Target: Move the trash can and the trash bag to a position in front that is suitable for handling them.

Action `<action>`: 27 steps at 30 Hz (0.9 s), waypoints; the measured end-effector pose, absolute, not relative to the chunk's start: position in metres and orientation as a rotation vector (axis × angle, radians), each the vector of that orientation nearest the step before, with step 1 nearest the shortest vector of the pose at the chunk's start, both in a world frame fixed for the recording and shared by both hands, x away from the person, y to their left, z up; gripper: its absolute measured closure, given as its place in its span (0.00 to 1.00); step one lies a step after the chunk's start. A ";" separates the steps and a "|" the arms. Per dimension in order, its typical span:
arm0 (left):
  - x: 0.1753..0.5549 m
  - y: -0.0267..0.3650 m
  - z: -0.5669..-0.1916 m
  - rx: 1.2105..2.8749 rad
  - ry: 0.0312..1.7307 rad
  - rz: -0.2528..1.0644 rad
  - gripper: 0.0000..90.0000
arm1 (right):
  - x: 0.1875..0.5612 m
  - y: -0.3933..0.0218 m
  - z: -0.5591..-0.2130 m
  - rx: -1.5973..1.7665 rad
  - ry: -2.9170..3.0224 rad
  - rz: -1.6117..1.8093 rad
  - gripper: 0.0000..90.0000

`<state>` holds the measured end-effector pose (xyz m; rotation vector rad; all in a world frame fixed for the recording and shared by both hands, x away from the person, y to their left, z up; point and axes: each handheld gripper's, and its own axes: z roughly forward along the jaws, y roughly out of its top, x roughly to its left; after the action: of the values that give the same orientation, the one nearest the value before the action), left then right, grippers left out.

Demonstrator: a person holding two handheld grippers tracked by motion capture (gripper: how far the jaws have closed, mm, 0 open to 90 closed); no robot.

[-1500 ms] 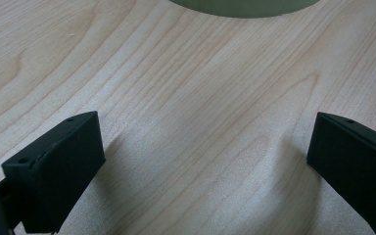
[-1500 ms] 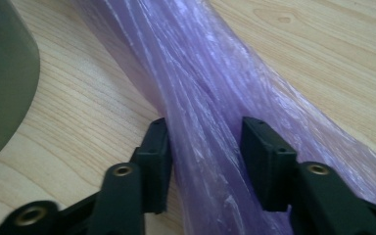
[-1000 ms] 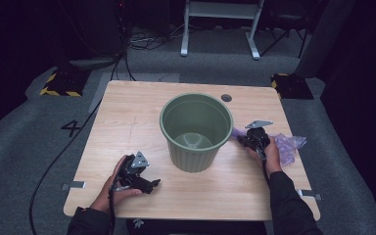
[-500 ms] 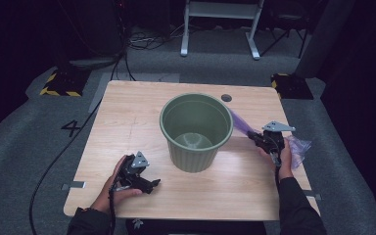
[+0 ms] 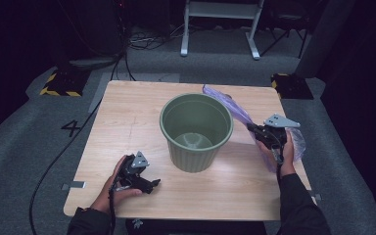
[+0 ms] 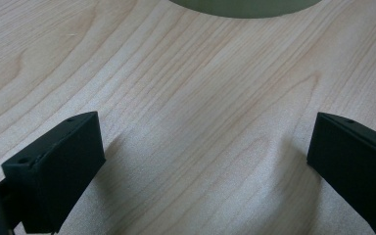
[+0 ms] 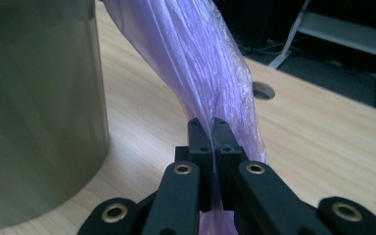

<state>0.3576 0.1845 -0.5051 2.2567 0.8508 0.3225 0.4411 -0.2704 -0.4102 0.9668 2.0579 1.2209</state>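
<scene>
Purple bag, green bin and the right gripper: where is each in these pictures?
Purple bag (image 7: 196, 58): right gripper view, on its stretched film above the jaws.
Green bin (image 5: 196, 156): high view, on its outer wall.
Right gripper (image 7: 213, 128): right gripper view, at its closed tips pinching the bag.

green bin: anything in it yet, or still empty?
Empty. The high view looks straight into the green bin and shows its bare bottom. The purple bag is outside it, pinched in the right gripper beside the rim.

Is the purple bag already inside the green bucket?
No, the purple bag hangs outside the green bucket, pinched in the right gripper beside it.
</scene>
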 end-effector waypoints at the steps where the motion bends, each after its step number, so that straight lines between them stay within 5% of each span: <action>1: 0.358 0.184 -0.505 2.257 0.851 0.322 0.00 | 0.441 -0.270 -0.410 0.967 2.058 1.221 1.00; 27: 0.358 0.184 -0.505 2.257 0.851 0.322 0.00 | 0.426 -0.303 -0.357 1.015 1.766 1.528 1.00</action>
<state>0.3576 0.1845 -0.5051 2.2570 0.8507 0.3225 0.4255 -0.3031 -0.3566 1.0147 1.7658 1.5277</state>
